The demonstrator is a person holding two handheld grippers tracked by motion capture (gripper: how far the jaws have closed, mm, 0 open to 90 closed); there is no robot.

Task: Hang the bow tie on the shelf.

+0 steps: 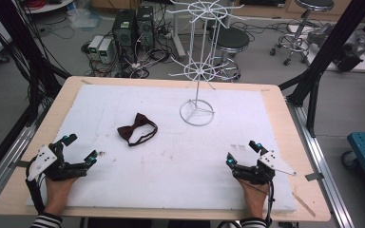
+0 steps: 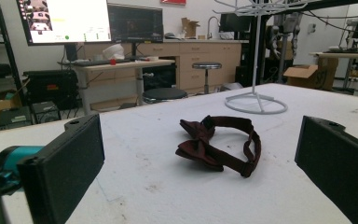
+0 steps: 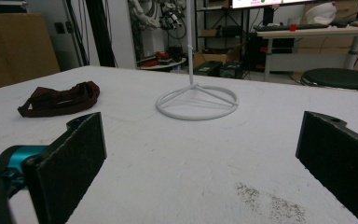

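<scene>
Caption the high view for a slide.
Both open grippers, left and right, rest at the near edge of a white board, facing a bow tie and wire stand.

Black tongs (image 1: 78, 149) with teal joints, grey triangular plates, black cables; striped sleeves (image 1: 45, 221).

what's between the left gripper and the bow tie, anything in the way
Nothing visible. The open left gripper faces the bow tie across bare white mat; the wire stand sits off to the side.
</scene>
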